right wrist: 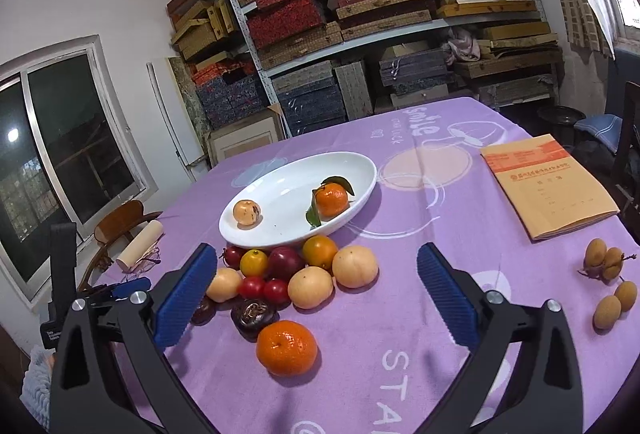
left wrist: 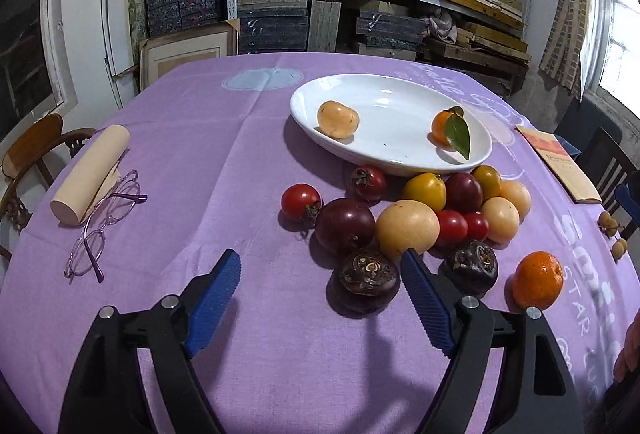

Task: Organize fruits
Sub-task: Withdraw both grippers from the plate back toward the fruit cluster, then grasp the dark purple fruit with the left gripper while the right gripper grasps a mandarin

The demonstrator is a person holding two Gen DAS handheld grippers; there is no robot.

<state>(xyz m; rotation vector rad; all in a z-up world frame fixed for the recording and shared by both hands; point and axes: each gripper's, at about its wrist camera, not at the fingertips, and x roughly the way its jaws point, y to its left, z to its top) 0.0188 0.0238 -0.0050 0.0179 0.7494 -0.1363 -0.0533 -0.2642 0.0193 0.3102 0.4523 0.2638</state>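
Observation:
A white oval plate point(left wrist: 384, 90) point(right wrist: 280, 190) on the purple cloth holds a pale peach fruit point(left wrist: 338, 119) point(right wrist: 247, 212) and a leafy mandarin point(left wrist: 442, 128) point(right wrist: 331, 199). In front of the plate lies a pile of fruit point(left wrist: 408, 224) point(right wrist: 310, 286): red, yellow and dark tomatoes, pale round fruits, dark purple ones. A loose mandarin point(left wrist: 538, 280) point(right wrist: 287, 348) sits nearest. My left gripper point(left wrist: 320, 274) is open and empty, over bare cloth just left of a dark purple fruit point(left wrist: 366, 280). My right gripper point(right wrist: 316, 268) is open and empty, above the pile's near side.
A wooden roller point(left wrist: 90, 174) point(right wrist: 140, 244) and glasses point(left wrist: 106, 224) lie at the left. A tan booklet point(right wrist: 548, 186) point(left wrist: 560, 164) lies at the right, with small brown fruits point(right wrist: 608, 280) point(left wrist: 612, 230) near that edge. Chairs and packed shelves surround the table.

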